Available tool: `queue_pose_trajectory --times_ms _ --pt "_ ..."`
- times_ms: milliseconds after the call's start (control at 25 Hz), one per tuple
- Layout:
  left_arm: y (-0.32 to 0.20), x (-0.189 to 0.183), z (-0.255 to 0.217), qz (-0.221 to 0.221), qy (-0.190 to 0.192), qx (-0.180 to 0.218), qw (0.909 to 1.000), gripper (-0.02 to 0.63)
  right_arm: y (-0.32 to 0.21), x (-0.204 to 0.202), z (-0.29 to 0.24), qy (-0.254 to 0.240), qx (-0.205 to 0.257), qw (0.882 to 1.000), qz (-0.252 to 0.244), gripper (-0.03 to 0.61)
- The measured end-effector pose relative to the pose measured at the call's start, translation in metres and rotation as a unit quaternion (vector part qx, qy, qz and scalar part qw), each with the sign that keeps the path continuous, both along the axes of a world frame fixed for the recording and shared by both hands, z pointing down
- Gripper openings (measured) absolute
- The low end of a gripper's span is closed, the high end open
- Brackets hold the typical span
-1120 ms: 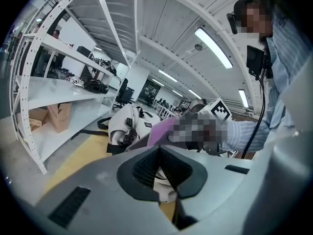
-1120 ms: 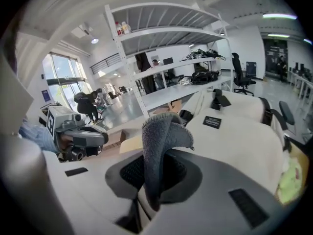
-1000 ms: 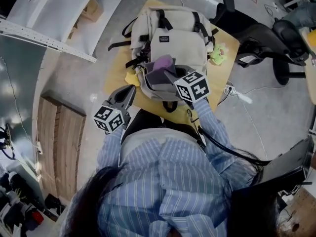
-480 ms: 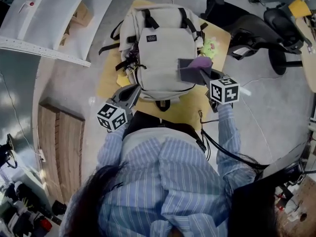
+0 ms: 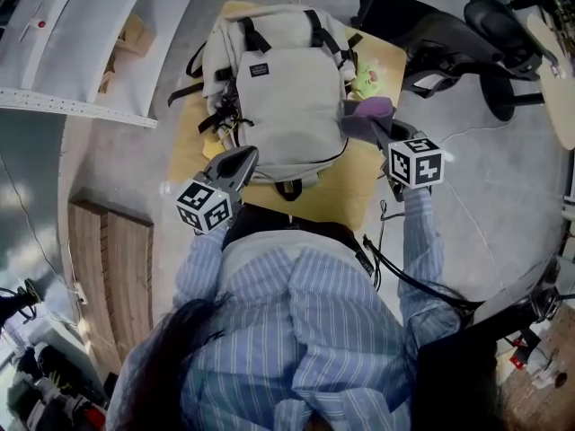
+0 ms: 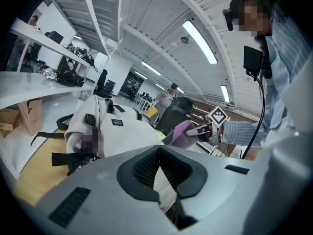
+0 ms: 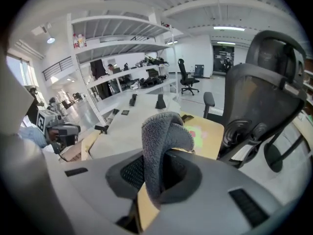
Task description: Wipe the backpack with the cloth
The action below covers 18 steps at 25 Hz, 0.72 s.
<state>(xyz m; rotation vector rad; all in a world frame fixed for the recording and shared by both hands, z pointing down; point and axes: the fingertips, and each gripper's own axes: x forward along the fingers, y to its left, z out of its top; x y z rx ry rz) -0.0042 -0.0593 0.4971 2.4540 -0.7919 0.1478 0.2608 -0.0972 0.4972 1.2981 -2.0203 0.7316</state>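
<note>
Grey-purple cloth [image 7: 164,131] is pinched in the right gripper [image 5: 377,131] beside the beige backpack [image 5: 287,88]. Jaws of the left gripper [image 5: 238,162] are pressed together, empty.

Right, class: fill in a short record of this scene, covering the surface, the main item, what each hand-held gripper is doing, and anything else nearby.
surface: yellow table
main item: beige backpack, lying flat, straps up
right hand-held gripper: shut on the cloth, at the backpack's right edge
left hand-held gripper: at the backpack's near left corner; jaws nearly together, a pale surface shows between them, grip unclear
also on table: green item beside the backpack
nearby: black chair past the table
</note>
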Motion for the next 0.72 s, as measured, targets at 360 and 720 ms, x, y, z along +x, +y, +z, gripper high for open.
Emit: queue_pose_trajectory --times_ms 360,720 --pt "0.011 -0.021 0.010 -0.025 0.001 -0.014 0.9996 0.005 -0.041 -0.160 -0.080 -0.105 0.084 0.981 -0.138 0.041" --pt "0.022 -0.068 0.015 -0.073 0.002 -0.018 0.9972 0.005 -0.047 -0.314 -0.017 -0.116 0.031 0.964 -0.235 0.041"
